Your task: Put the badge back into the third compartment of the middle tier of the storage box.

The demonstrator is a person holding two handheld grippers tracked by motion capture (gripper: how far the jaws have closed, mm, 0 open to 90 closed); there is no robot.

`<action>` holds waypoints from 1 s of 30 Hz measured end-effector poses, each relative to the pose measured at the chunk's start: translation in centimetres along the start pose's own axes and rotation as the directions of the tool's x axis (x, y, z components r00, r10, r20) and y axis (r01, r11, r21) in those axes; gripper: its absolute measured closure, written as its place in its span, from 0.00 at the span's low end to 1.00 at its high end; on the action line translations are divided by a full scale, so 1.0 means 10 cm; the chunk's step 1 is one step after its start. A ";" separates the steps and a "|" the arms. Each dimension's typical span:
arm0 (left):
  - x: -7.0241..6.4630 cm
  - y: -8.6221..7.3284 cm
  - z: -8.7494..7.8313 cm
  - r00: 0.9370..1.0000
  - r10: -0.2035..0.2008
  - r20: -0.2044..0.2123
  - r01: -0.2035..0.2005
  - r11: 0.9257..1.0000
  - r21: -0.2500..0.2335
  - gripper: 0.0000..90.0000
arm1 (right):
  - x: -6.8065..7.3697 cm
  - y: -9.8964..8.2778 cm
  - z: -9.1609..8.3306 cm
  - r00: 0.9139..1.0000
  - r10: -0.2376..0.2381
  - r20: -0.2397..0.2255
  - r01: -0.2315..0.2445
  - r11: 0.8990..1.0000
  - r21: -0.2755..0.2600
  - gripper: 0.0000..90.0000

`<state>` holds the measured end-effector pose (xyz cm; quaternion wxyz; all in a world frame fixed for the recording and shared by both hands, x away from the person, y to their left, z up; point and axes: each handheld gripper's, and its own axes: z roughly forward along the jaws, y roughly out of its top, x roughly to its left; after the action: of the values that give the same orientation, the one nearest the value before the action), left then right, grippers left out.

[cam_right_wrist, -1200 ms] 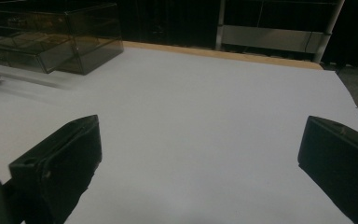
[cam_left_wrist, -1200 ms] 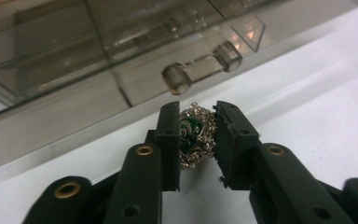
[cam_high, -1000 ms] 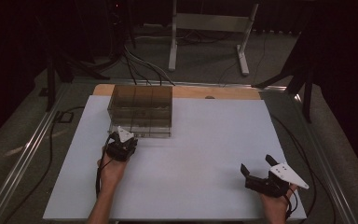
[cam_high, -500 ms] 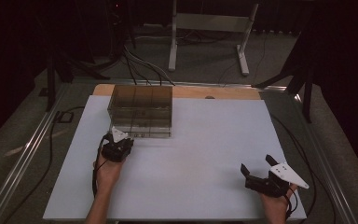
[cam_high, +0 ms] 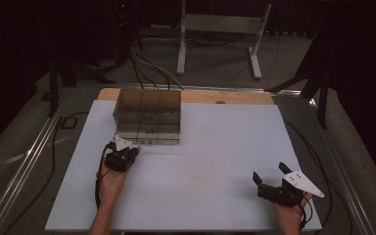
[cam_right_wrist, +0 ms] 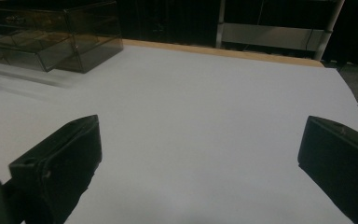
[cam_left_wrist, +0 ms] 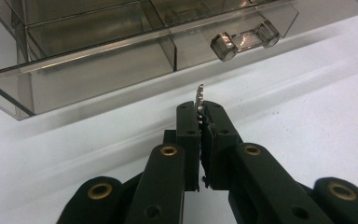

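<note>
The left gripper [cam_left_wrist: 200,116] is clamped tight on a small thin silvery toothed metal piece [cam_left_wrist: 199,95], whose serrated tip pokes out just above the jaw tips; the jaws have just been closing on it. It hangs a little above the white tabletop [cam_high: 215,161], just in front of the smoky transparent plastic drawer box [cam_high: 148,116], with that box's clear moulded drawer handle [cam_left_wrist: 244,39] up ahead and off to the right in the left gripper view. Over at the near right corner the right gripper [cam_high: 270,182] sits spread wide and empty, well apart from the action. Here is the worry: the metal piece is so thin and so shallowly pinched that any twist or knock against the box's front wall could lever it out, and it would skitter across the table. The drawers look closed from here, so there is no open compartment for the piece, and trying to hook the handle with a loaded gripper risks dropping it. The free gripper is far away, so help would be slow in coming.
</note>
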<state>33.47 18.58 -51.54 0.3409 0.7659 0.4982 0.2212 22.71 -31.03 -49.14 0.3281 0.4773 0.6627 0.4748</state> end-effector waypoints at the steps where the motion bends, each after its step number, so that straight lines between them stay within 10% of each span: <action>1: 0.00 0.00 0.00 1.000 0.001 0.000 -0.001 1.000 0.001 0.97 | 0.00 0.00 0.00 1.000 0.000 0.000 0.000 1.000 0.001 0.00; 30: -0.01 0.02 -0.08 1.000 -0.009 0.010 0.009 1.000 -0.018 0.98 | -0.02 0.00 -0.01 1.000 0.012 0.002 -0.012 1.000 -0.003 0.00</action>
<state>33.05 18.67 -50.87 0.3512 0.7618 0.4978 0.2204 22.69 -31.21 -49.14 0.3267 0.4813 0.6587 0.4773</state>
